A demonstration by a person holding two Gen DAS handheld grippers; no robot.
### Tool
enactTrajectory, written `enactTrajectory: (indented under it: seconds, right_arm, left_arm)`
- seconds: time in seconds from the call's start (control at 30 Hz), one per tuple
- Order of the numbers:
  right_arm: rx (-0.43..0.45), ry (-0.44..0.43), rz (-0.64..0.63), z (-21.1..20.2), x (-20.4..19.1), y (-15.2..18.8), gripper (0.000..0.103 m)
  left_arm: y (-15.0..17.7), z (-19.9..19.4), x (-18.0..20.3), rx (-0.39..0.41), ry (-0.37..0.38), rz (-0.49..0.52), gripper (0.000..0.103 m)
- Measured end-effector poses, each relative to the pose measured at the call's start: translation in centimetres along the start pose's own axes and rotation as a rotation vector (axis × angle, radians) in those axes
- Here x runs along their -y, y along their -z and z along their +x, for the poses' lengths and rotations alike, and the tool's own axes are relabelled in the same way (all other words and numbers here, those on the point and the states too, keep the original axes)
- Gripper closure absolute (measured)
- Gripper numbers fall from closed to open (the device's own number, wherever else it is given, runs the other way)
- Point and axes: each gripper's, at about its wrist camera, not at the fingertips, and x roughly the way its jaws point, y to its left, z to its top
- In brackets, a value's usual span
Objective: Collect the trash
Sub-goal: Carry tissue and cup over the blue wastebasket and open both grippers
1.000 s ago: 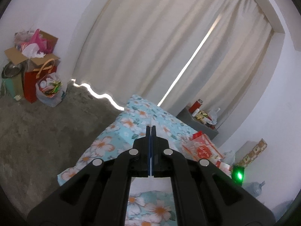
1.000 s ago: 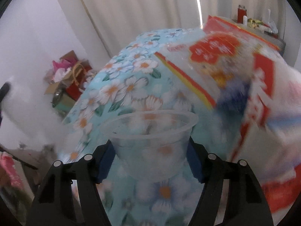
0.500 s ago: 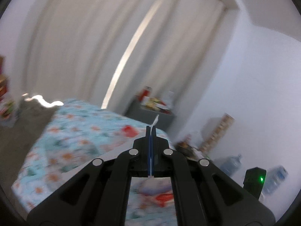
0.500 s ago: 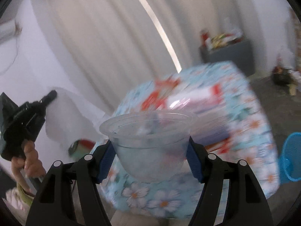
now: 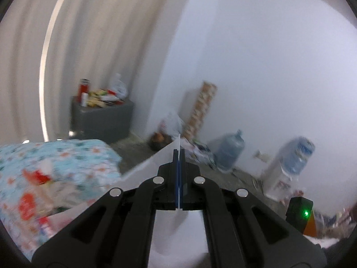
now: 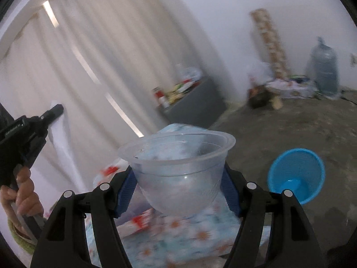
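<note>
Cream curtains (image 6: pixel 93 51) fill the upper left of the right wrist view, with a white wall (image 5: pixel 267 55) beside them. Concrete floor (image 6: pixel 279 131) at right of that view.

Floral turquoise bed cover (image 5: pixel 67 156) sits at lower left in the left wrist view, strewn with red-and-white printed wrappers (image 5: pixel 33 198) too blurred to read.

Grey cabinet (image 5: pixel 100 120) at centre left holds a red bottle and packets. Two blue water jugs (image 5: pixel 229 154) stand against the wall at right.

Round blue mesh plastic basket (image 6: pixel 296 174) stands on the floor at lower right of the right wrist view; probably the bin.

Right hand-held gripper (image 6: pixel 178 178): jaws spread wide, blue pads pressed on both sides of a clear thin-walled plastic cup (image 6: pixel 178 169), held upright at frame centre, near the basket but not over it. Judged light, flexible and slick; it would crush if squeezed. Grip low on the body, under the flared rim.

Left hand-held gripper (image 5: pixel 179 156): jaws fully closed, pinching a white paper sheet (image 5: pixel 151 167) by one edge. The sheet hangs limp at lower centre, very light, tearable.

Small white lettering on the left gripper's body, seen at far left of the right wrist view, is unreadable.
</note>
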Motion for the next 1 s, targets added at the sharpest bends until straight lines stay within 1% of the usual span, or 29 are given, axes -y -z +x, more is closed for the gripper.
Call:
enactTrajectory:
  seconds: [0.1, 0.2, 0.3, 0.33, 0.4, 0.43, 0.5, 0.53, 0.67, 0.8, 0.9, 1.0]
  right_arm:
    - [0.014, 0.057, 0.053, 0.0, 3.4, -0.3, 0.036]
    - [0.023, 0.117, 0.117, 0.7, 7.4, -0.7, 0.036]
    - [0.025, 0.168, 0.17, 2.0, 11.2, -1.4, 0.036]
    - [0.018, 0.181, 0.194, 2.6, 12.7, -1.6, 0.036]
    - [0.006, 0.202, 0.233, 3.7, 15.1, -1.6, 0.036]
    - [-0.014, 0.205, 0.251, 4.6, 16.5, -1.6, 0.036]
    - [-0.053, 0.239, 0.291, 6.7, 18.9, -1.7, 0.036]
    - [-0.073, 0.239, 0.305, 7.7, 19.9, -1.7, 0.036]
    - [-0.168, 0.247, 0.392, 11.4, 25.0, -1.1, 0.036]
    - [-0.237, 0.244, 0.481, 14.3, 29.3, 0.2, 0.036]
    - [-0.277, 0.251, 0.548, 16.3, 31.9, 1.1, 0.036]
    - [-0.313, 0.278, 0.596, 18.3, 34.6, 2.1, 0.036]
  left_arm:
    - [-0.2, 5.5, 2.7, -0.076, 0.027, 0.035, 0.103]
    - [0.6, 11.8, 4.6, -0.172, 0.043, 0.05, 0.103]
    - [1.1, 18.0, 4.9, -0.264, 0.052, 0.042, 0.103]
    - [1.7, 21.0, 4.7, -0.312, 0.054, 0.042, 0.103]
    - [2.9, 24.7, 4.8, -0.373, 0.042, 0.038, 0.103]
    - [3.7, 26.8, 4.9, -0.409, 0.041, 0.035, 0.103]
    - [5.6, 30.7, 5.0, -0.47, 0.035, 0.03, 0.103]
    - [6.3, 32.3, 4.5, -0.491, 0.039, 0.024, 0.103]
    - [9.1, 38.1, 4.4, -0.569, 0.047, 0.008, 0.103]
    - [11.7, 43.2, 5.3, -0.633, 0.065, -0.006, 0.103]
    - [13.2, 46.0, 6.0, -0.659, 0.063, 0.001, 0.103]
    - [15.0, 48.3, 6.7, -0.688, 0.057, 0.011, 0.103]
